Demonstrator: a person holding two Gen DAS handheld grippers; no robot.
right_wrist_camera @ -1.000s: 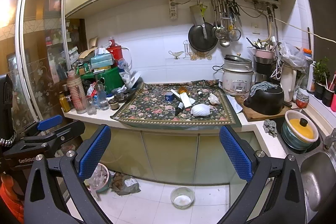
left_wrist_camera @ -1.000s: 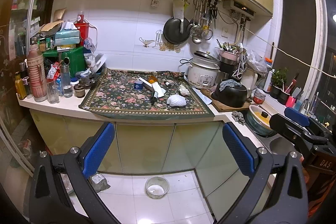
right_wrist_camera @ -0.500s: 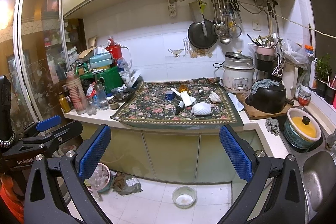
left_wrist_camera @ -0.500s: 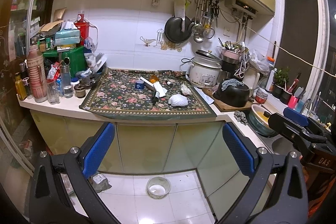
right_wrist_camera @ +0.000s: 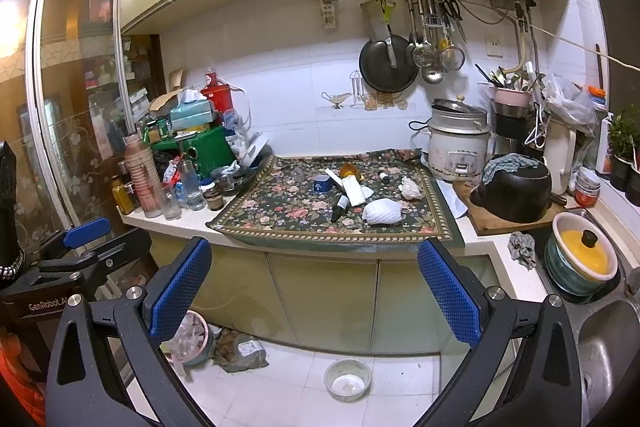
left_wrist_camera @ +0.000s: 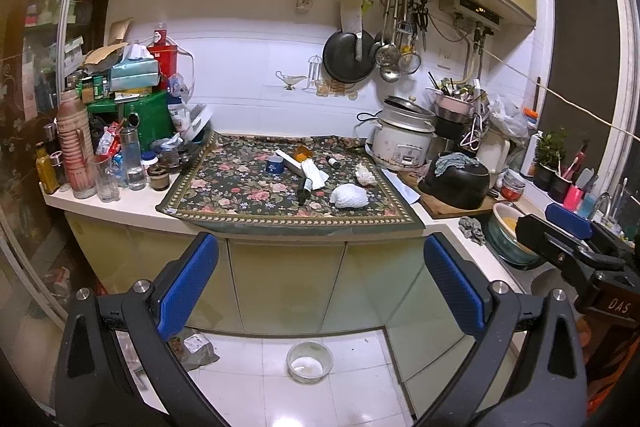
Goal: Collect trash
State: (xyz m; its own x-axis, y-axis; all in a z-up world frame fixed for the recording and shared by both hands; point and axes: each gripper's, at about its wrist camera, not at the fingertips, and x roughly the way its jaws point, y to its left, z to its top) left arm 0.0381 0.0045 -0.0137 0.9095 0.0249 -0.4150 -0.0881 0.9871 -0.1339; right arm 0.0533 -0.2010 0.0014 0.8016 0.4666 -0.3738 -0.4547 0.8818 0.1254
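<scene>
White foam wrap (right_wrist_camera: pixel 382 211) beyond hand-held gripper (right_wrist_camera: pixel 316 291)

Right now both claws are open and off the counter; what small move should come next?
Probably bring the right claw forward toward the white foam net wrapper, which lies loose at the floral mat's front edge. Both claws are empty and short of the counter, and the left claw sits farther from it.

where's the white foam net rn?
In both views the foam net lies on the floral mat, near its front right, just right of the dark bottle and in front of the crumpled tissue.
</scene>
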